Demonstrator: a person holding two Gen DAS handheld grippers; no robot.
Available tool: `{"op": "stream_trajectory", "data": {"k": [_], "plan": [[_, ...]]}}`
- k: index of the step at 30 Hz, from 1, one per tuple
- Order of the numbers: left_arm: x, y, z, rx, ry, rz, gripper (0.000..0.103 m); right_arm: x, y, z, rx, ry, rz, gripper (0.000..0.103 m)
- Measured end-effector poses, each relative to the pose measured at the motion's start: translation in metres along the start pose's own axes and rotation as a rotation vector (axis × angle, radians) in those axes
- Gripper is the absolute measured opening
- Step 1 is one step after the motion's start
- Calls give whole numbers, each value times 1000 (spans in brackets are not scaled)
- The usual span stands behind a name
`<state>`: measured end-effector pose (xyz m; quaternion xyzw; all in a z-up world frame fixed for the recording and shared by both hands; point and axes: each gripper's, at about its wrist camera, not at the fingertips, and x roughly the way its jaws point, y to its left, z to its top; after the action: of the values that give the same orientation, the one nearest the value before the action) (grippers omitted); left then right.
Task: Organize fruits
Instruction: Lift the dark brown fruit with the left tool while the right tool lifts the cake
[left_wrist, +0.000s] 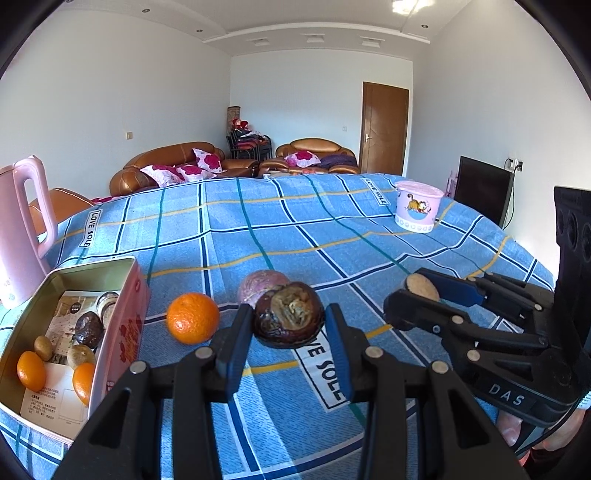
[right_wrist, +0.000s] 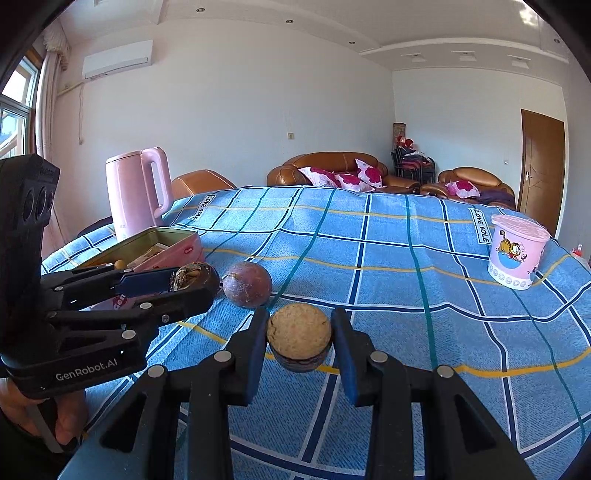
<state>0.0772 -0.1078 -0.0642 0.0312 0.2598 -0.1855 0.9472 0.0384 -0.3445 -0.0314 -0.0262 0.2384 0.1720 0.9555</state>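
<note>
Holding 2 fruit halves, I have the left gripper (left_wrist: 288, 325) clamped on the dark half (left_wrist: 290, 314) and the right gripper (right_wrist: 300, 338) on the pale half (right_wrist: 299, 336), ready for the tin (left_wrist: 122, 332) at the table's left edge.

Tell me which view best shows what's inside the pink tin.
The left wrist view: it looks down into the open pink tin, showing oranges and other fruits on paper. The right wrist view catches the tin side-on, part-hidden behind the left gripper.
</note>
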Motion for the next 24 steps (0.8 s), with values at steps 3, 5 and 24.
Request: {"op": "stream_trajectory", "data": {"k": [3, 5, 24], "plan": [[-2, 1, 0, -4, -8, 0, 42, -2, 1, 0, -7, -15, -1, 37], [-3, 1, 0, -5, -13, 0, 42, -4, 1, 0, -11, -24, -2, 37], [-10, 1, -1, -5, -58, 12, 42, -14, 6, -3, -38, -85, -3, 37]]}}
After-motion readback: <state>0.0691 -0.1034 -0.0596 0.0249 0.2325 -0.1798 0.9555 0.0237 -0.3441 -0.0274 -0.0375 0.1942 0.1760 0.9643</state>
